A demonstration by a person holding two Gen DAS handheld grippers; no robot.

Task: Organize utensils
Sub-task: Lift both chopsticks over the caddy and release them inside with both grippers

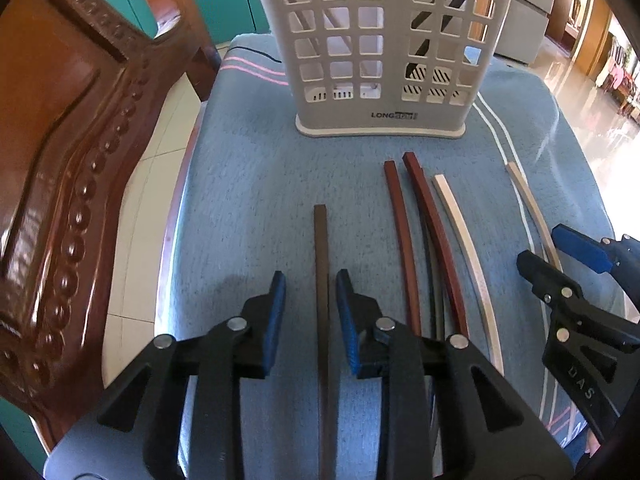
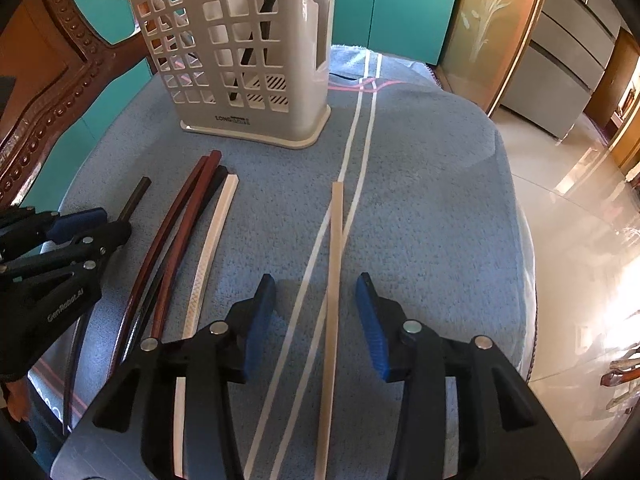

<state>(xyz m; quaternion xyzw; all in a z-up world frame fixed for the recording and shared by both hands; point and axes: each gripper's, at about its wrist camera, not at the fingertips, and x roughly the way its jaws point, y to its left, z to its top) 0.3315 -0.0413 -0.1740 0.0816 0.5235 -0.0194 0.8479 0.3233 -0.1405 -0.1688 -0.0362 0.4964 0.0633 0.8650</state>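
Observation:
Several chopsticks lie on a blue towel [image 1: 248,184] in front of a pale slotted utensil holder [image 1: 380,60], which has a dark stick leaning inside its right compartment. My left gripper [image 1: 311,276] is open, straddling a dark brown chopstick [image 1: 320,240] without its pads touching it. To its right lie two reddish chopsticks [image 1: 402,232], a black one, a white one [image 1: 468,240] and a beige one [image 1: 532,208]. My right gripper [image 2: 315,278] is open around the beige chopstick [image 2: 336,240], pads apart from it. The holder [image 2: 240,60] stands far left in the right wrist view.
A carved wooden chair back [image 1: 60,160] rises close on the left of the table. The towel's edge drops to a glossy tiled floor [image 2: 580,220] on the right. Teal cabinets [image 2: 400,8] stand behind the holder.

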